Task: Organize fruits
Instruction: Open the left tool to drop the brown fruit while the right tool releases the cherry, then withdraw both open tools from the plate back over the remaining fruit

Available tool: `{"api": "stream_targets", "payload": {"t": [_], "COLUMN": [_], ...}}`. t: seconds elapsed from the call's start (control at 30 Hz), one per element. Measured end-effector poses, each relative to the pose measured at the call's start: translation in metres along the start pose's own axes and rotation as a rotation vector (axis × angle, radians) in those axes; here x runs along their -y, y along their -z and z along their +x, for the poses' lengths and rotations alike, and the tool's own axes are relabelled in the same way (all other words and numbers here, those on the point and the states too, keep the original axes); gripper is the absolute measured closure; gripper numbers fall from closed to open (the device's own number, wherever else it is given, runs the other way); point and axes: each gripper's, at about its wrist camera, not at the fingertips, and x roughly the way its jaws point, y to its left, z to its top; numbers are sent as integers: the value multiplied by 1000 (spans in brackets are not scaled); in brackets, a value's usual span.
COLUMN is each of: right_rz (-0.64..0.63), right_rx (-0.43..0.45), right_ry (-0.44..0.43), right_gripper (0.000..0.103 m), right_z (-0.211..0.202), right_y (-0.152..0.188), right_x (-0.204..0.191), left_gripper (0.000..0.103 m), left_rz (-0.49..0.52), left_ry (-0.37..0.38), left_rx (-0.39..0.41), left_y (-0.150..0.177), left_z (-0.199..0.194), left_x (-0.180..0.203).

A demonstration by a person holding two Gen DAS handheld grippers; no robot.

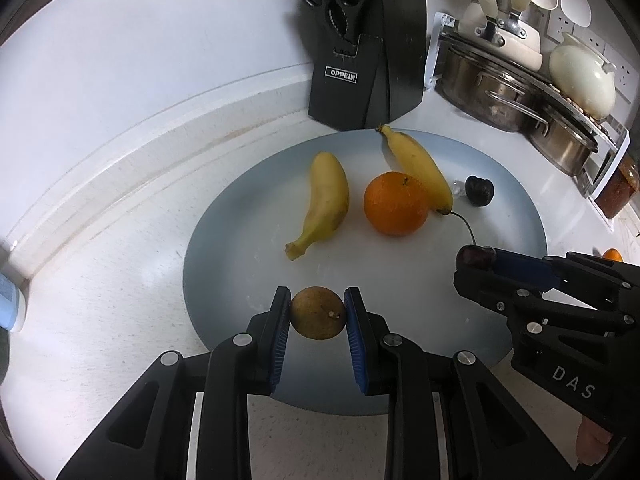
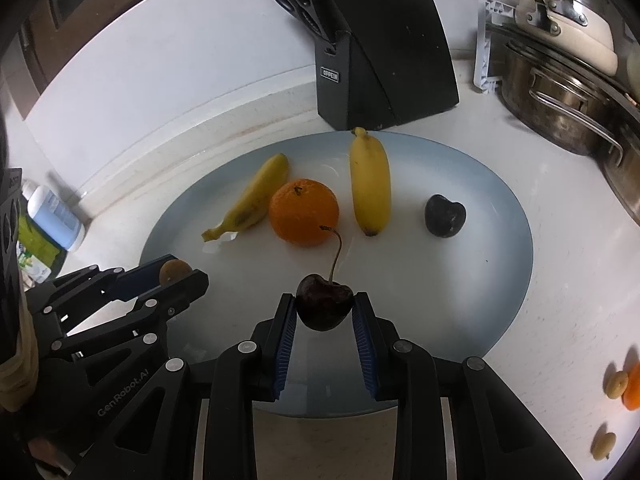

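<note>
The white worktop (image 1: 100,280) is carrying a large pale blue plate (image 1: 224,248), which is sitting in front of a black knife block (image 1: 372,60) standing toward the worktop's back edge. Steel pots (image 1: 500,92) are stacking up at the back right corner. Two bananas are lying on the far half of the plate: one banana (image 1: 326,204) toward its left side, the other banana (image 1: 420,168) reaching the plate's back rim, its lower end touching an orange (image 1: 396,204) that is resting between them near the plate's centre. A dark cherry (image 1: 479,190) is lying just right of that banana, toward the plate's right side.

The left gripper (image 1: 318,312) is hovering over the plate's front edge, its blue pads pinching a small brown round fruit (image 1: 318,312). The right gripper (image 2: 325,304) is hovering over the plate's front right part, its pads pinching a stemmed cherry (image 2: 325,304), the stem pointing up toward the orange.
</note>
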Motion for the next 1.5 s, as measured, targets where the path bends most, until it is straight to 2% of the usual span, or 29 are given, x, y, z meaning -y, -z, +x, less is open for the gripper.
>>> {"api": "stream_targets", "payload": {"t": [0.13, 0.2, 0.27, 0.33, 0.5, 0.57, 0.67, 0.9, 1.07, 1.3, 1.47, 1.5], "right_rz": [6, 11, 14, 25, 31, 30, 27, 34, 57, 91, 93, 95], "right_rx": [-6, -4, -4, 3, 24, 38, 68, 159, 206, 264, 315, 324], "right_ry": [4, 8, 13, 16, 31, 40, 53, 83, 85, 119, 163, 172], "right_gripper": [73, 72, 70, 65, 64, 64, 57, 51, 51, 51, 51, 47], "right_z": [1, 0, 0, -2, -12, -19, -31, -71, -99, -138, -169, -174], "right_y": [0, 0, 0, 1, 2, 3, 5, 9, 14, 22, 31, 33], "right_x": [1, 1, 3, 5, 6, 6, 5, 6, 12, 25, 34, 36], "left_gripper": [75, 65, 59, 57, 45, 42, 37, 34, 33, 30, 30, 30], "left_rz": [-1, -4, -8, -6, -15, -14, -10, -7, 8, 45, 73, 77], "left_ry": [-1, 1, -2, -18, -56, -71, -95, -95, -56, -43, -8, 1], "left_rx": [-6, -1, 9, 19, 60, 79, 109, 176, 221, 311, 336, 338], "left_y": [1, 1, 1, 1, -1, -2, -2, -3, -4, -9, -13, -14], "left_z": [3, 1, -1, -5, -23, -31, -46, -82, -106, -141, -155, -156], "left_x": [0, 0, -1, -1, 0, 1, 4, 11, 24, 53, 75, 79]}}
